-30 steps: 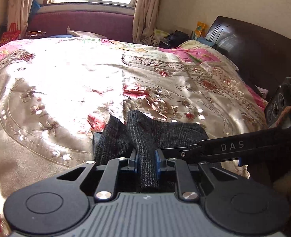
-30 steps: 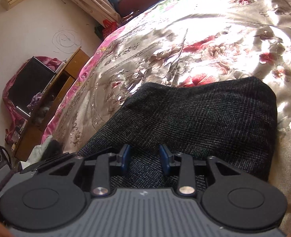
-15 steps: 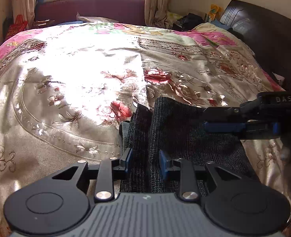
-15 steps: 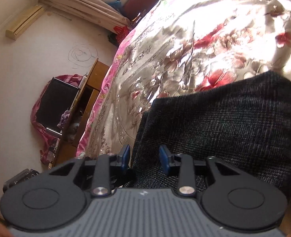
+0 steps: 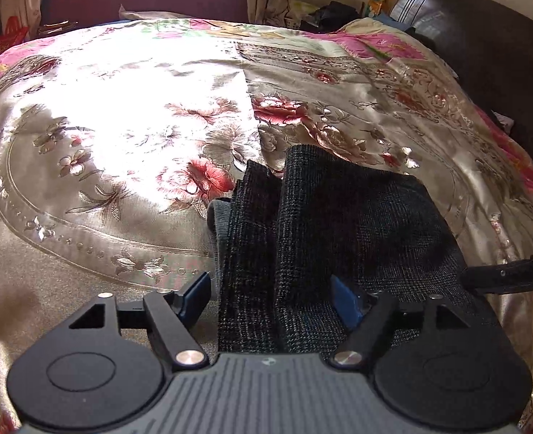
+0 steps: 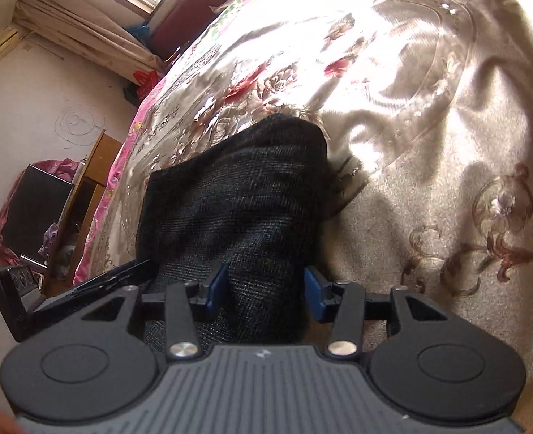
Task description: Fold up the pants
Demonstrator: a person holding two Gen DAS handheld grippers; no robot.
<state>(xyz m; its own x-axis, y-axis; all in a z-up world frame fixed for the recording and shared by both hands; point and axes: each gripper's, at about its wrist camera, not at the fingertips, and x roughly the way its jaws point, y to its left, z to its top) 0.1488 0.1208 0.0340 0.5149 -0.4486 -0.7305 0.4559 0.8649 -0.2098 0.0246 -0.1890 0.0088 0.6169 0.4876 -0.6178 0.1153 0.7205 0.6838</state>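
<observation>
Left wrist view only: the dark headboard (image 5: 490,47) far ahead and to the right of the left claw, the purple bench (image 5: 147,0) under the window at the far end, and clutter in the far corner between them.
Right wrist view only: a wooden cabinet (image 6: 89,195) with a dark screen (image 6: 31,209) to the left of the right claw, off the bed edge, and a scribble on the wall above it.
Left claw (image 5: 271,300): jaws opening and set wide. The blue left pad (image 5: 194,298) stands clear of the cloth, over the cover. The blue right pad (image 5: 345,302) lies against or just above the cloth; which of the two cannot be told. No grip is applied.
Right claw (image 6: 266,289): jaws opening, about half spread. A ridge of cloth lies between the blue pads (image 6: 217,285). A gap shows on the right pad side; contact on the left pad side cannot be told. No pinch is visible.
Pants (image 5: 331,238): dark grey woven cloth, folded into a compact bundle. It lies directly under and ahead of both claws, on the bed.
Pants, left edge: layered folds show just ahead of the left claw, with a grey lining (image 5: 217,217) at the outer edge.
Other claw: the tip of the right claw (image 5: 508,275) enters the left wrist view at the right, at the far edge of the bundle.
Bed cover (image 5: 121,137): shiny floral satin, extending beyond the bundle on all sides, sunlit farther ahead.
</observation>
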